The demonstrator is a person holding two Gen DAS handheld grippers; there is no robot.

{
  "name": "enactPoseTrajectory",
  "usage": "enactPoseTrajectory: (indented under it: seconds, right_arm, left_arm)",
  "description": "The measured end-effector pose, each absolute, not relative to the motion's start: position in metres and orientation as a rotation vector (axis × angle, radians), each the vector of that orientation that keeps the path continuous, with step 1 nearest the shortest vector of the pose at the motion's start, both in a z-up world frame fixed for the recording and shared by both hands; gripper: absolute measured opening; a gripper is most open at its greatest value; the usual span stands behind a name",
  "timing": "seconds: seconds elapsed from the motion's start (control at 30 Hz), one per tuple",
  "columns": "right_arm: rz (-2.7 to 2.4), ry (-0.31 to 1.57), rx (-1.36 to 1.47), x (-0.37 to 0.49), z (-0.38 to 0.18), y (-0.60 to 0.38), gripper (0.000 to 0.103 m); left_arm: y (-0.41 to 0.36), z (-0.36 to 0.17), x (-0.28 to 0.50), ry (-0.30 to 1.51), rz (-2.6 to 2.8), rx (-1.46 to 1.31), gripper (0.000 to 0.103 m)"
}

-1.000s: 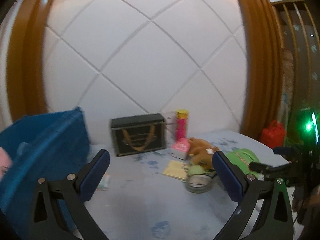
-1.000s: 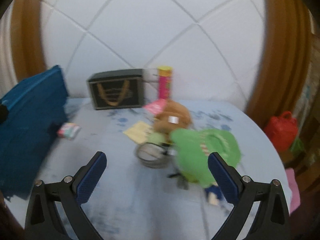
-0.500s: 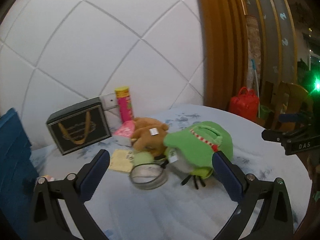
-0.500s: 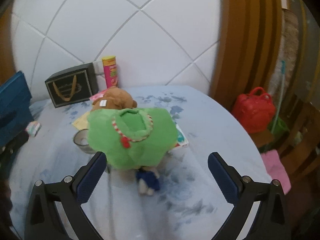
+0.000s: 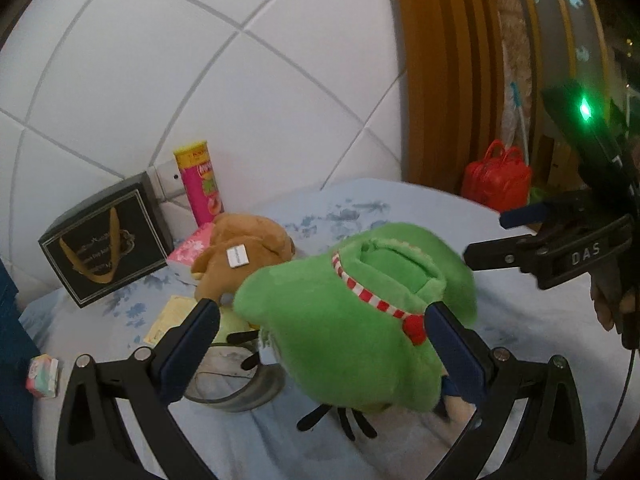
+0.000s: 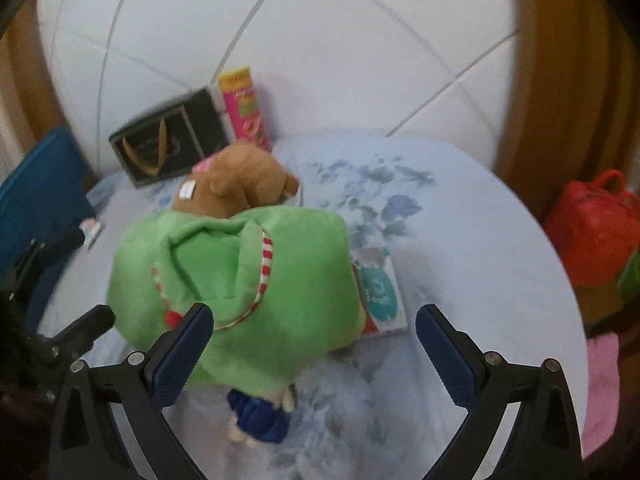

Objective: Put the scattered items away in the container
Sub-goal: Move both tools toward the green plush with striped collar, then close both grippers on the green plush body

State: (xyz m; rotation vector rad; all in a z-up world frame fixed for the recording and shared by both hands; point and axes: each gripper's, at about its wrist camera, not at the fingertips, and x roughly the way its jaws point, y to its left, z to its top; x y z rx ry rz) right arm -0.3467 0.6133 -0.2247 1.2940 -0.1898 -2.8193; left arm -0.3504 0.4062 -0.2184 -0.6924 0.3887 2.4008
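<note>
While both claws stood wide open, the left claw (image 5: 322, 344) reached around a green plush toy (image 5: 360, 304) lying on the flower-printed desk (image 5: 520, 320), its blue pads on either side of the toy but gripping nothing. The right claw (image 6: 310, 354) hung over the same toy from the other side. A brown teddy bear (image 5: 240, 256) lay just behind the green toy, a glass bowl (image 5: 236, 384) beside it. The blue container (image 6: 36, 200) sat at the desk's left edge, well apart from the toys.
</note>
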Motion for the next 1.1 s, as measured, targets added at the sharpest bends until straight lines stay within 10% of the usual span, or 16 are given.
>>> enactPoseTrajectory:
  seconds: [0.47, 0.63, 0.73, 0.8, 1.1]
  right_arm:
    - [-2.663, -0.337, 1.300, -0.386, -0.262, 0.618, 0.102]
    - [-2.618, -0.339, 1.343, -0.393, -0.267, 0.611, 0.086]
    - [-2.662, -0.219, 1.329, -0.389, -0.259, 0.595, 0.064]
    - [-2.692, -0.086, 1.289, -0.381, -0.249, 0.575, 0.032]
    - [-2.722, 0.028, 1.118, -0.353, -0.210, 0.532, 0.025]
  left_arm:
    - [0.416, -0.250, -0.365, 0.385, 2.390, -0.761, 0.103]
    - [0.422, -0.252, -0.368, 0.398, 2.359, -0.779, 0.051]
    - [0.420, -0.253, -0.371, 0.374, 2.361, -0.795, 0.040]
    - [0.417, -0.249, -0.367, 0.350, 2.357, -0.772, 0.010]
    - [0.407, -0.220, -0.352, 0.338, 2.338, -0.692, 0.006]
